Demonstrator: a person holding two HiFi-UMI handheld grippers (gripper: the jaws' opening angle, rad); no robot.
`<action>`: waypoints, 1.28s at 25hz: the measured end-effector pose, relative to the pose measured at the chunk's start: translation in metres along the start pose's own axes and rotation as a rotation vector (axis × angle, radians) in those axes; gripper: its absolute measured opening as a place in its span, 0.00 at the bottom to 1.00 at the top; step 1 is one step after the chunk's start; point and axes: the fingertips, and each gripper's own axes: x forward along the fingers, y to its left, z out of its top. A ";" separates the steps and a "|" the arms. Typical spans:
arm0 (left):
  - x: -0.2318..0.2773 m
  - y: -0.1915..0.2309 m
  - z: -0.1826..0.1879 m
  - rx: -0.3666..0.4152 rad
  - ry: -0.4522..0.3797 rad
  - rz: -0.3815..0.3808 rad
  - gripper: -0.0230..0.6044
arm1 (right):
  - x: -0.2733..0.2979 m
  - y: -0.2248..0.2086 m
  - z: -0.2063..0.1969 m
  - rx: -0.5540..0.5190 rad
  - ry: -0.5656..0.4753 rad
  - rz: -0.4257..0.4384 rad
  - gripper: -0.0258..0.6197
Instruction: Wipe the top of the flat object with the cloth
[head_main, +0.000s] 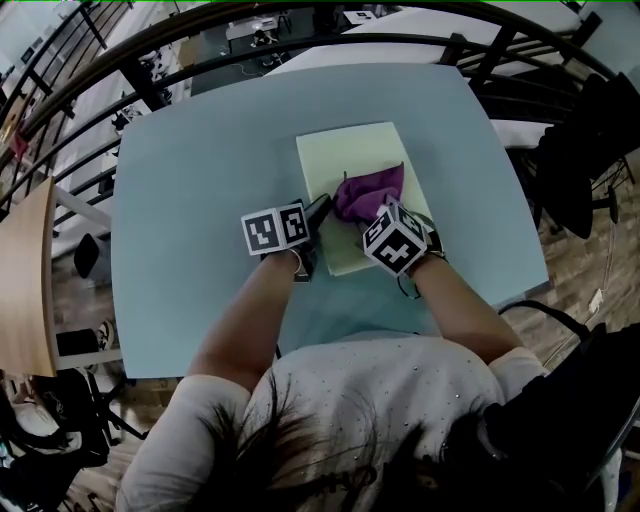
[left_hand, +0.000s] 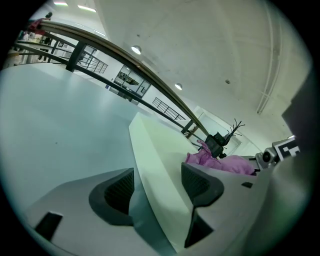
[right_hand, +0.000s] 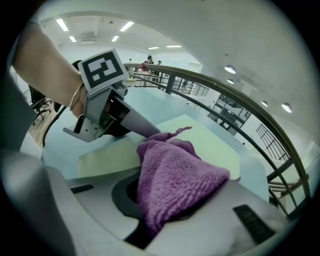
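Observation:
A pale yellow-green flat board lies on the light blue table. A purple cloth sits bunched on the board's near half, and my right gripper is shut on it. In the right gripper view the cloth fills the space between the jaws of the right gripper and drapes onto the board. My left gripper is at the board's left edge. In the left gripper view its jaws stand apart astride the edge of the board. The pads are not pressing on it. The cloth lies to the right, beyond the jaws.
A curved black railing runs behind the table. A wooden tabletop stands at the left, and dark chairs at the right. The person's arms reach over the table's near edge.

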 end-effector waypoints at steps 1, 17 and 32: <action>0.000 0.000 0.000 0.002 -0.002 0.000 0.50 | -0.001 -0.005 -0.004 0.014 0.008 -0.010 0.09; -0.003 0.002 -0.002 0.005 0.000 -0.008 0.50 | -0.034 -0.071 -0.085 0.258 0.089 -0.207 0.09; -0.004 0.001 -0.001 -0.001 -0.003 -0.007 0.50 | -0.080 -0.116 -0.059 0.467 -0.034 -0.266 0.08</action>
